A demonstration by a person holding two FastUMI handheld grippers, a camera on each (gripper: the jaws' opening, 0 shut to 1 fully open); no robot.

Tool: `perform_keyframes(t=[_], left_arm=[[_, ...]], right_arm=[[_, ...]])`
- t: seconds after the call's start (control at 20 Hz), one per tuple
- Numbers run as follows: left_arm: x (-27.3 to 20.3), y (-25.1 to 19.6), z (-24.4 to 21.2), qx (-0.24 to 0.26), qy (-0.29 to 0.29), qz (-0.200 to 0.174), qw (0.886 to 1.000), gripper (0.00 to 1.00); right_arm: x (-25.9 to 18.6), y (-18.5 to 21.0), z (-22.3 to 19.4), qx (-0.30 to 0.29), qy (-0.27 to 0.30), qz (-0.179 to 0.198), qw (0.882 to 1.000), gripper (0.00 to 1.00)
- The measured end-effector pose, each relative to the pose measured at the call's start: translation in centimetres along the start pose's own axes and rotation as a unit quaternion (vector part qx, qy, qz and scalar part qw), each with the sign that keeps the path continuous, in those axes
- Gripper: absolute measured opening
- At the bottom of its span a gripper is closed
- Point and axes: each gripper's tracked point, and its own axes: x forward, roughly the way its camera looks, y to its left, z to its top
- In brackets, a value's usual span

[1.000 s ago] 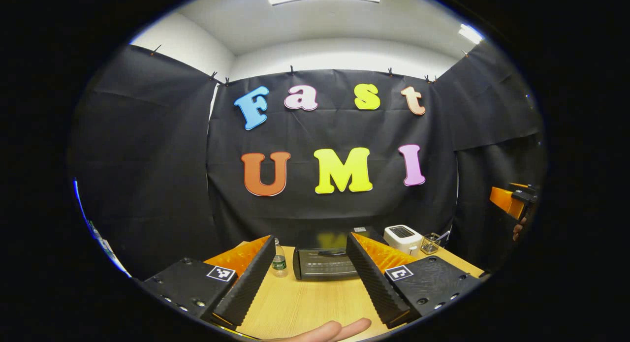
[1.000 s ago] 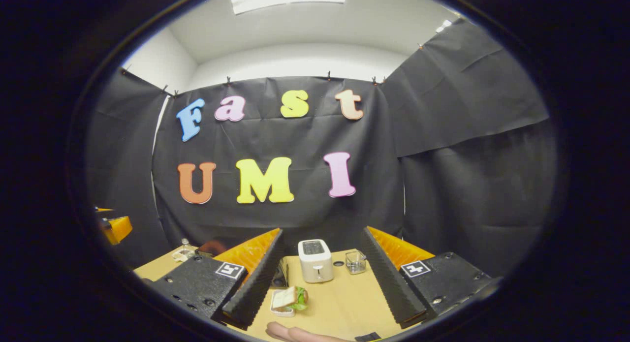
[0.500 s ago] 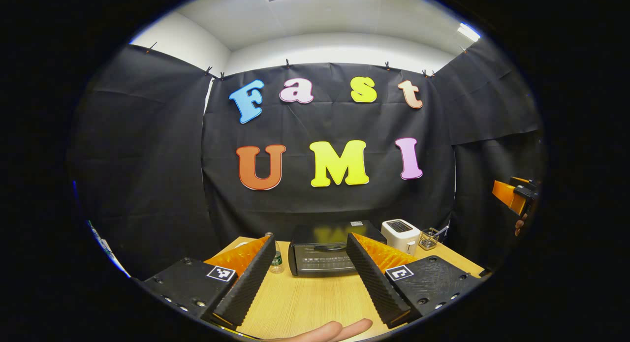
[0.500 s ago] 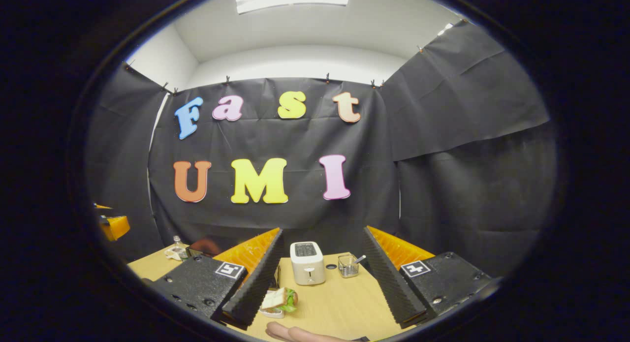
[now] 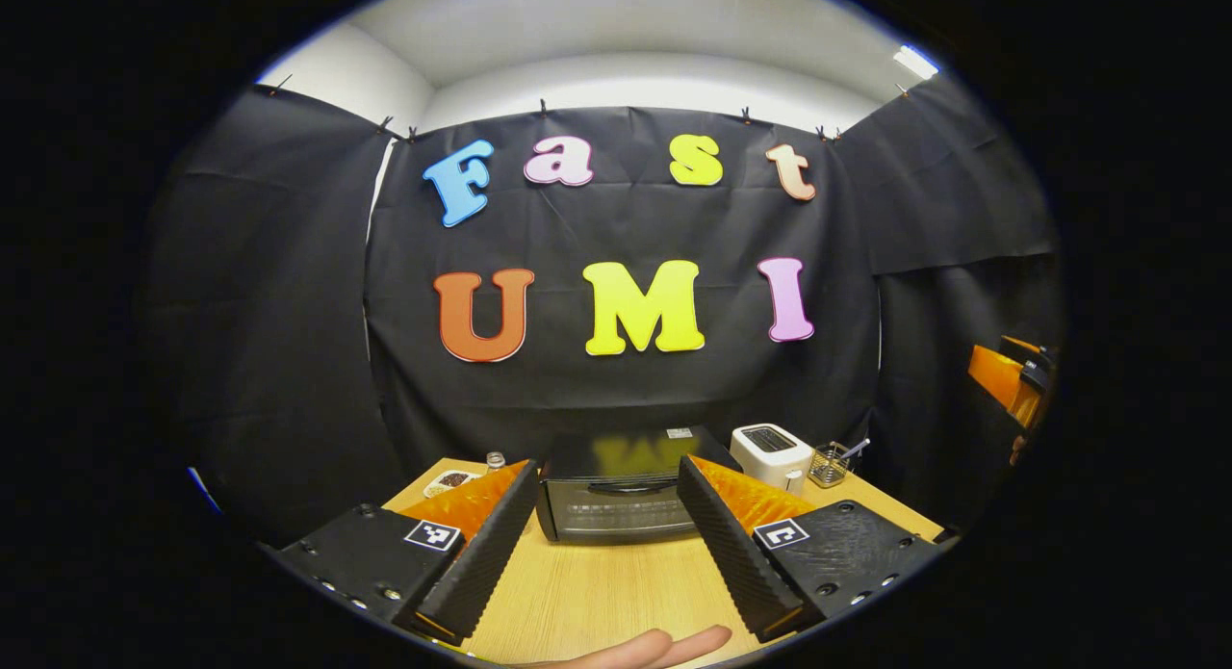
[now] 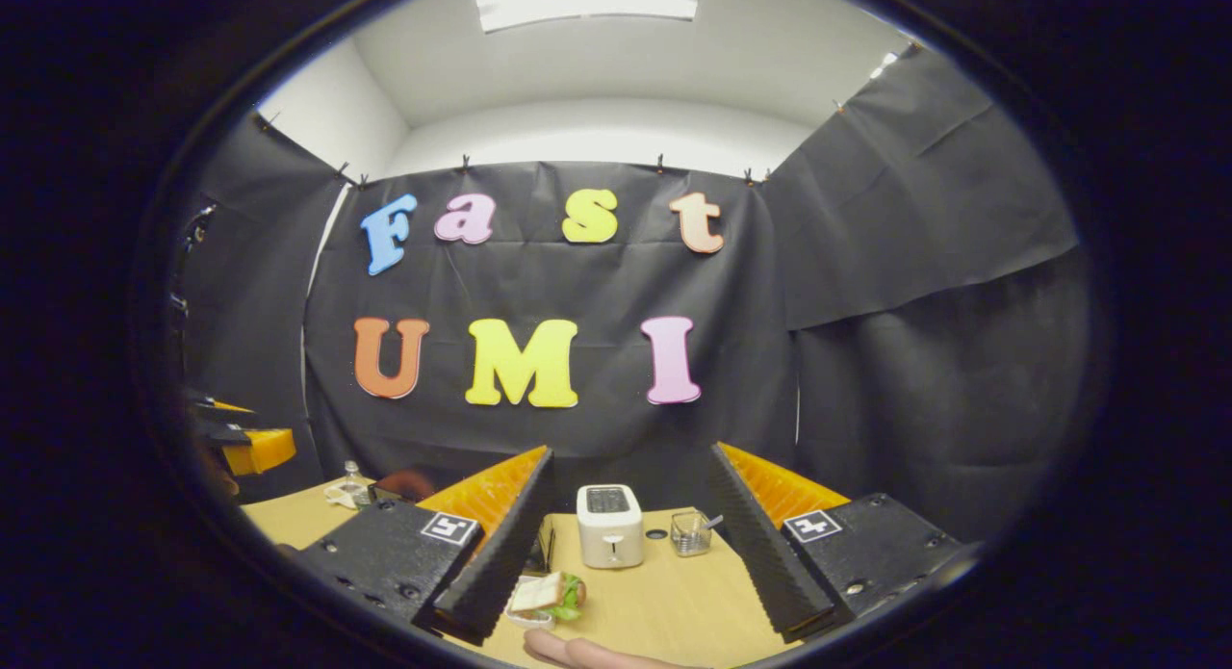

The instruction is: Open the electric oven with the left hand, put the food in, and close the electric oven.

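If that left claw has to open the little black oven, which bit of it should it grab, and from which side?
Probably the bar handle running across the top of the oven door. The left gripper, open, already faces the door head-on, so coming straight from the front, one finger above the bar and one below, seems best. The handle at the top suggests the door drops forward, though its hinge can't be made out.

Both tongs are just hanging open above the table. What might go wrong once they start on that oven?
Two things, I'd guess. The left tongs face the closed oven, whose slim door handle looks easy to slip off. A bottle and a small dish stand near the oven's left side and could get bumped. The sandwich lies by the right tongs in loose layers, so a careless squeeze might spill it.
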Motion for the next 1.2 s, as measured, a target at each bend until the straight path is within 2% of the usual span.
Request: perform_keyframes(t=[0.05,0.1,0.15,0.2,0.25,0.55,1.1,1.15,1.2], left_arm=[[1.0,-0.1,-0.4,0.003,0.007,0.0,1.0,0.95],[2.1,-0.2,-0.8,0.006,0.015,-0.001,1.0,0.95],[3.2,-0.4,-1.1,0.006,0.021,-0.002,1.0,0.95],[4.3,-0.6,-1.6,0.005,0.03,-0.003,1.0,0.95],[5.5,-0.9,-2.3,0.004,0.041,-0.005,0.999,0.95],[12.4,-2.0,-6.0,0.014,0.103,-0.025,0.994,0.95],[22.0,-3.5,-13.4,-0.016,0.205,-0.029,0.978,0.96],[22.3,-3.4,-13.7,-0.017,0.208,-0.024,0.978,0.96],[22.7,-3.3,-13.9,-0.015,0.207,-0.026,0.978,0.96]], right_arm=[[0.2,0.2,0.2,-0.001,-0.002,0.002,1.0,0.9],[0.5,0.3,0.2,-0.002,-0.002,0.005,1.0,1.0],[1.0,0.5,0.3,-0.004,-0.003,0.007,1.0,1.0],[1.4,0.4,0.4,-0.005,-0.004,0.006,1.0,0.9],[1.8,0.5,0.5,-0.005,-0.006,0.007,1.0,1.0],[4.4,0.8,-0.3,-0.006,0.003,0.016,1.0,1.0],[8.4,-1.2,-3.3,0.003,0.032,0.017,0.999,1.0],[8.7,-1.0,-3.6,-0.001,0.035,0.021,0.999,0.91],[9.2,-1.0,-4.0,-0.01,0.038,0.02,0.999,1.0]])
